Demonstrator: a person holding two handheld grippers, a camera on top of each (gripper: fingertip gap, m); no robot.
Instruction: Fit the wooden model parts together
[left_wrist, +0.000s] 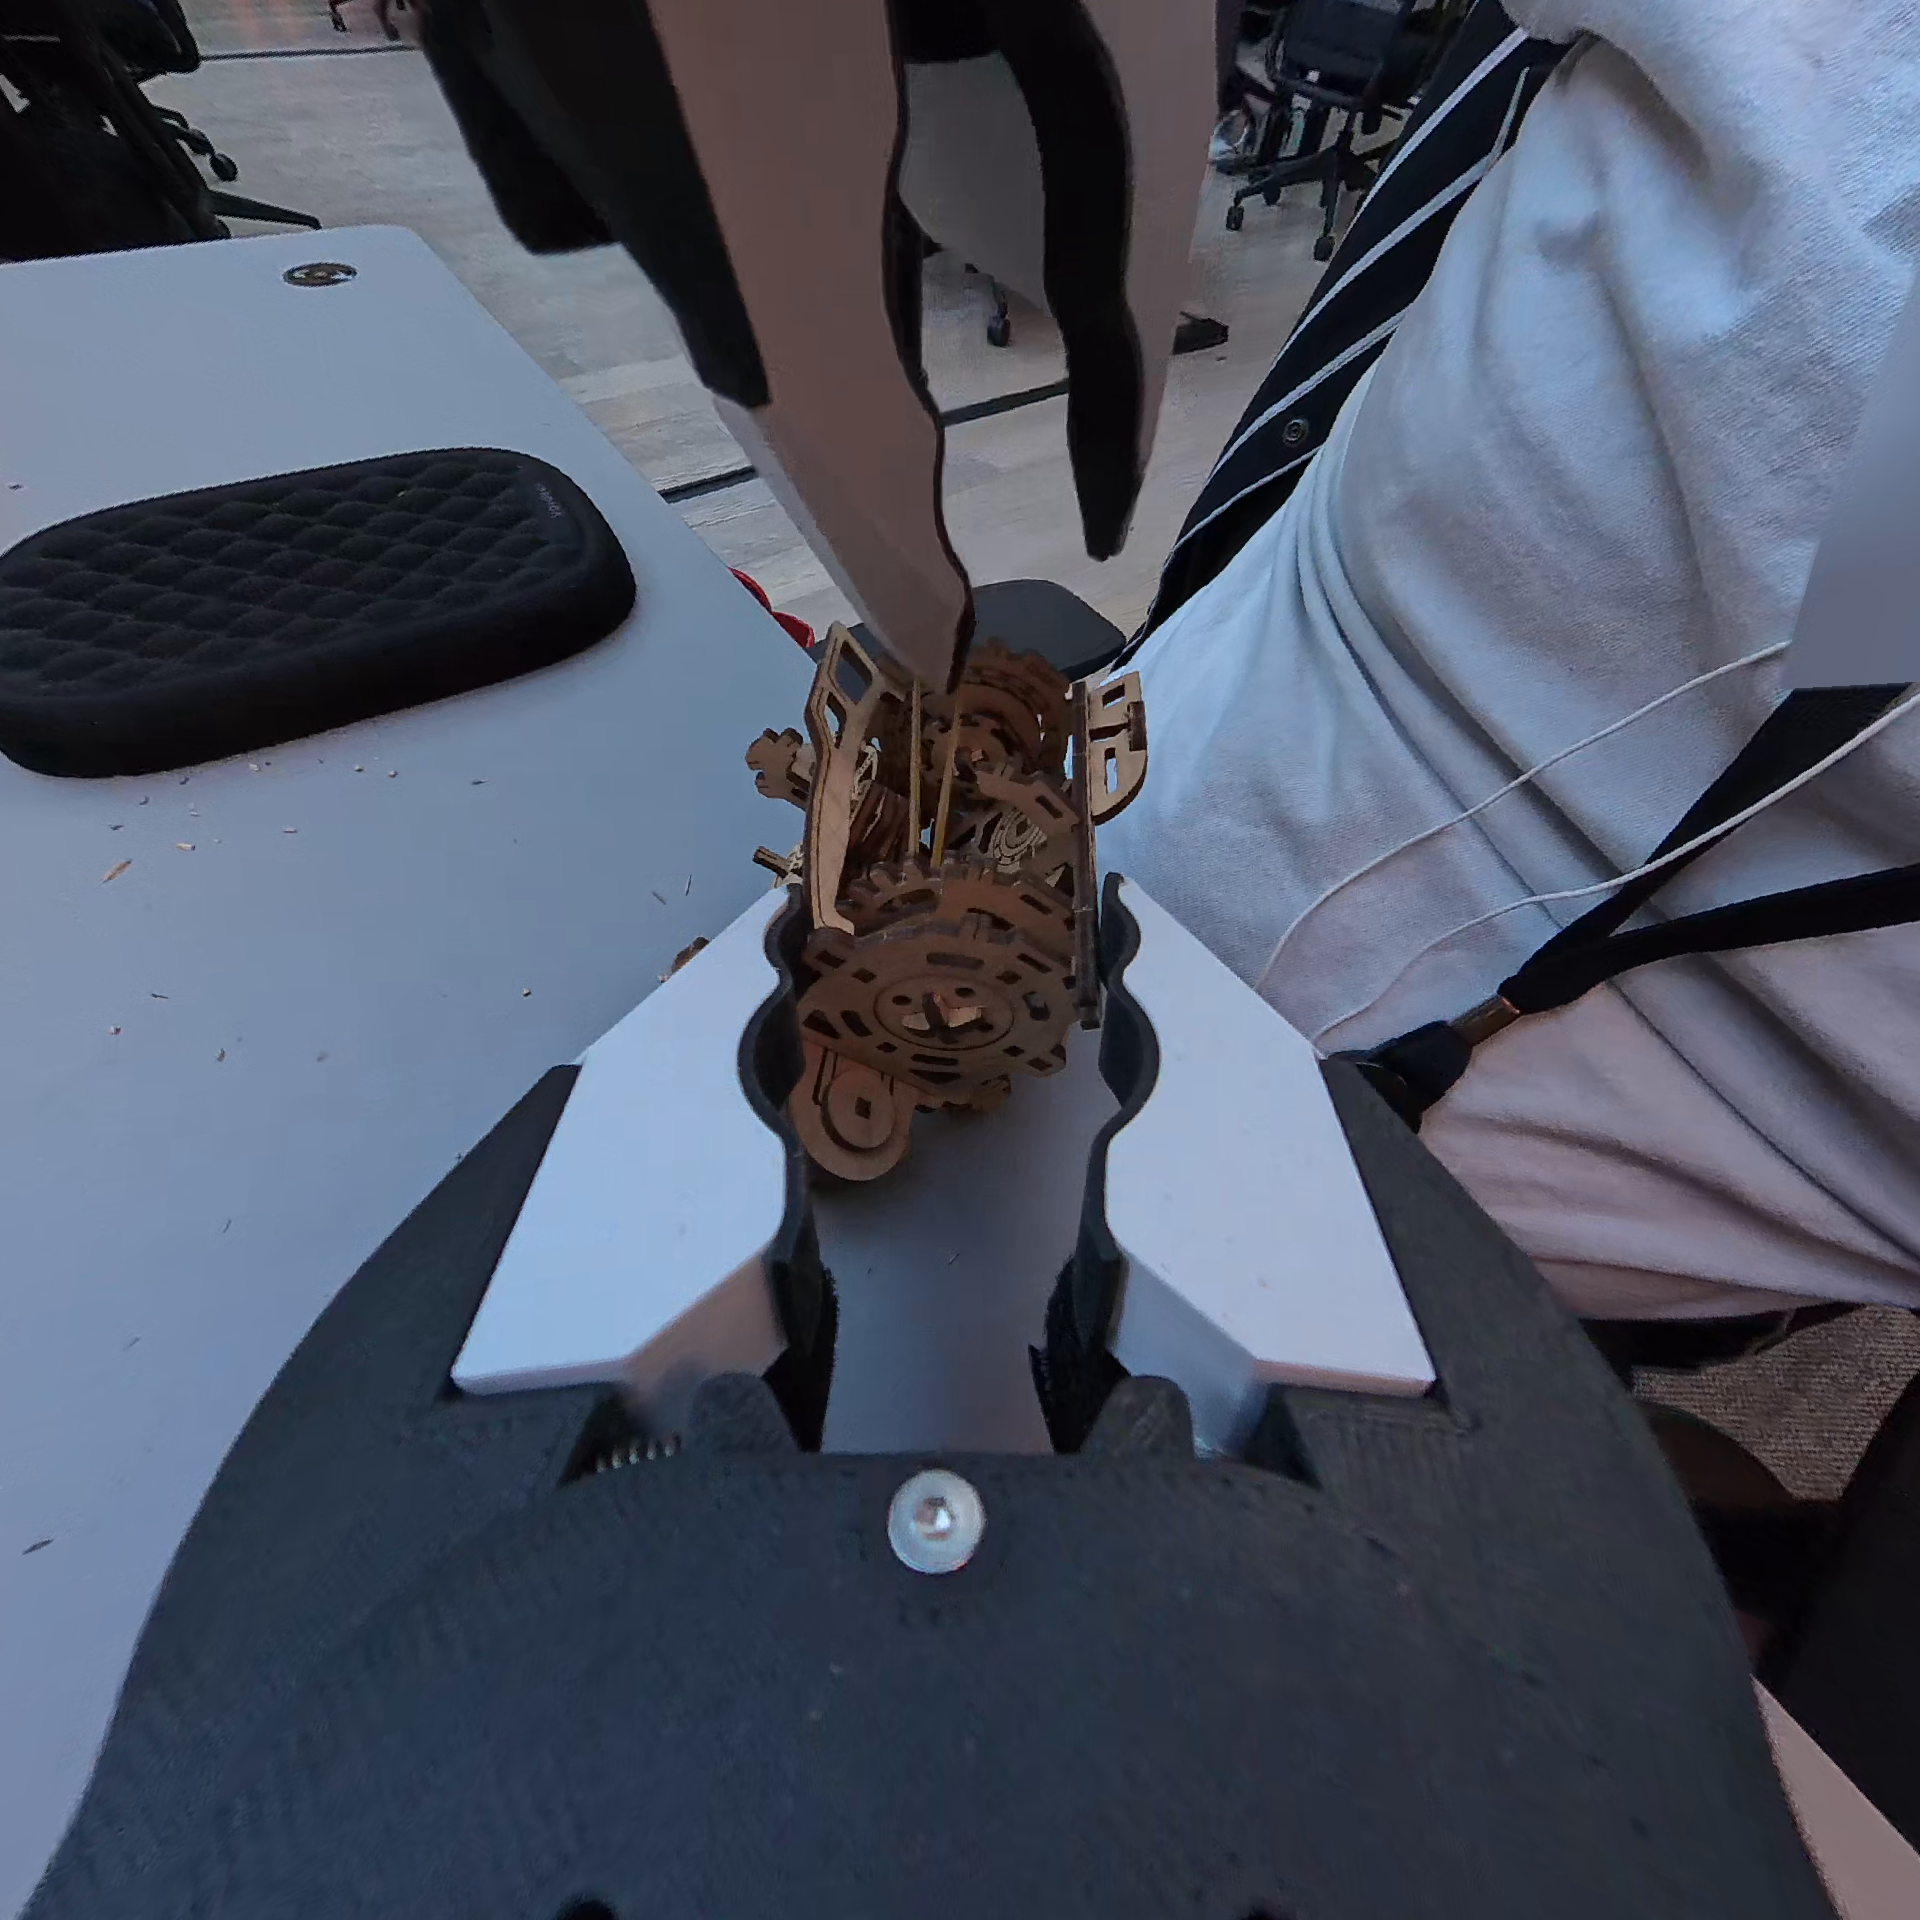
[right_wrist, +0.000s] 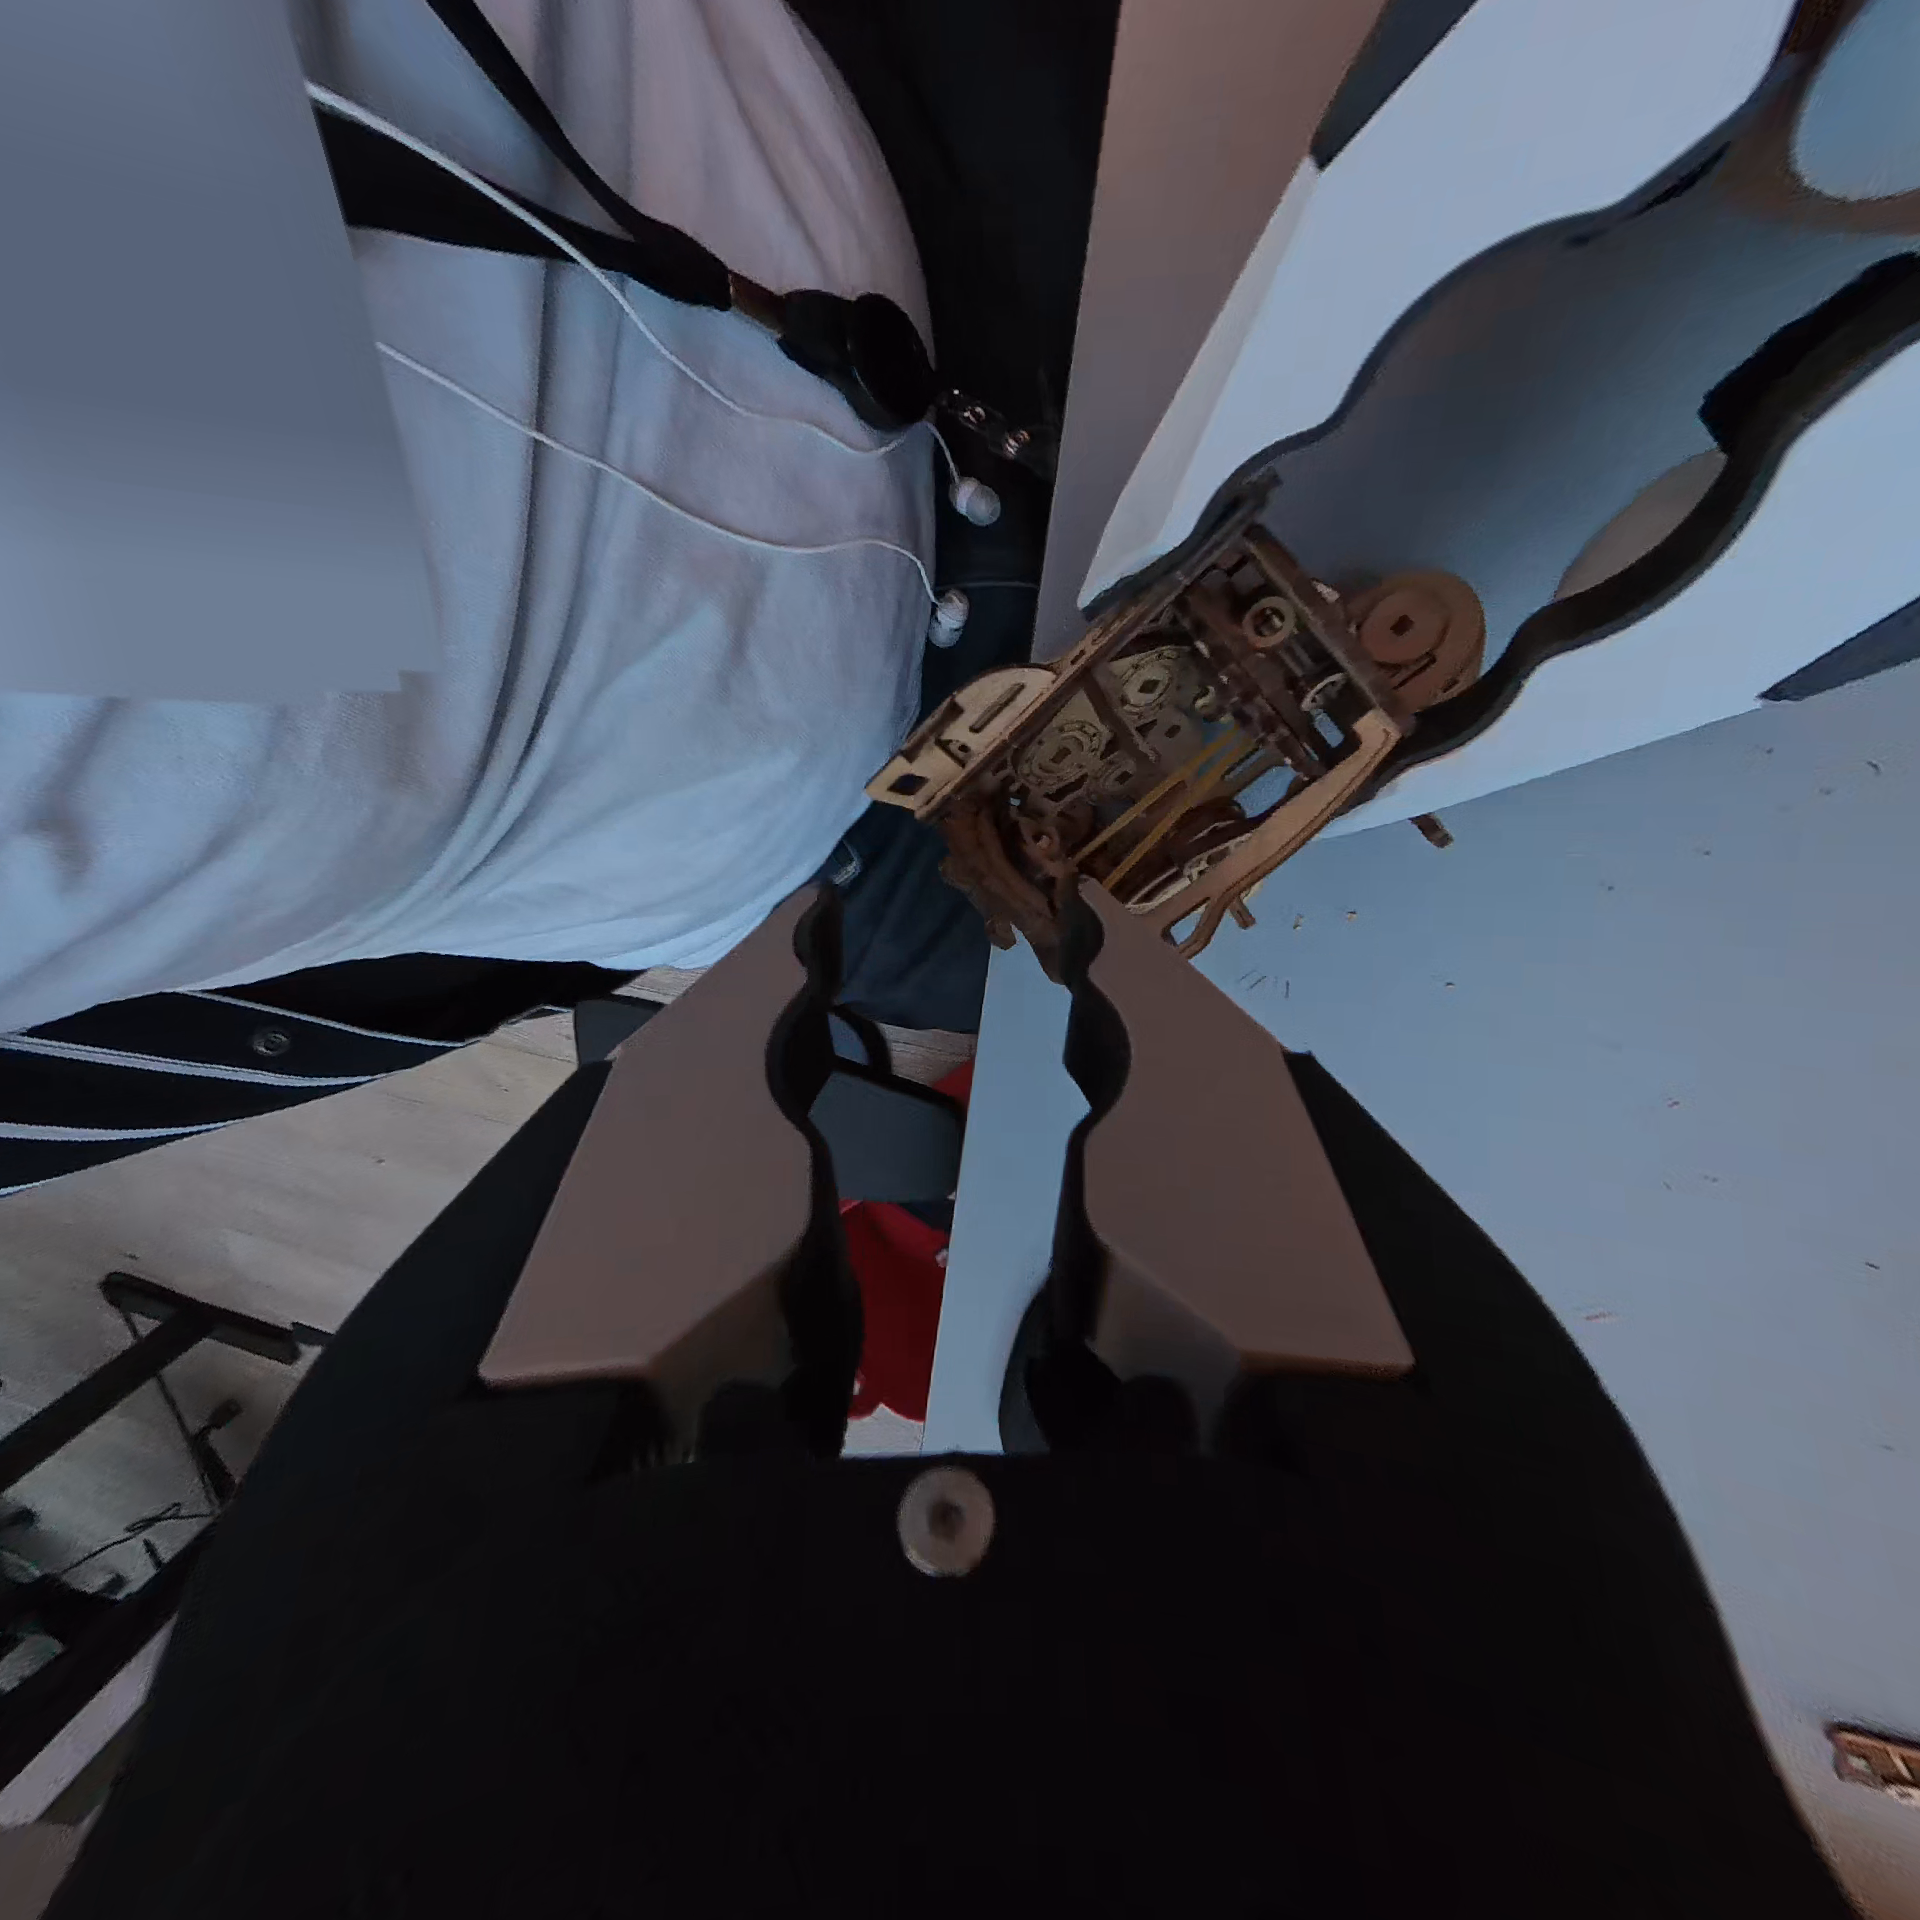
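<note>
A wooden gear model (left_wrist: 940, 997), with stacked cogs, side frames and yellowish rubber bands (left_wrist: 925, 774), sits at the edge of the grey table (left_wrist: 312, 1039). My left gripper (left_wrist: 951, 904) is shut on its two sides. My right gripper (left_wrist: 1029, 603) comes down from above, open. One of its fingertips (left_wrist: 951, 655) touches the model's top by the rubber bands. In the right wrist view the model (right_wrist: 1143, 727) is held by the left gripper (right_wrist: 1247, 707), and my right gripper (right_wrist: 951, 914) is open with its right fingertip (right_wrist: 1081, 935) against the model's near end.
A black quilted pad (left_wrist: 301, 603) lies on the table to the left, with wood splinters (left_wrist: 187, 842) scattered near it. A person in a white shirt (left_wrist: 1558, 623) is close on the right. A small wooden piece (right_wrist: 1875, 1766) lies on the table. Office chairs (left_wrist: 1309, 104) stand behind. My hands' fingertips stand some 6 centimetres from each other. Left tips and right tips are each some 40 centimetres from the small wooden piece (right_wrist: 1875, 1766).
</note>
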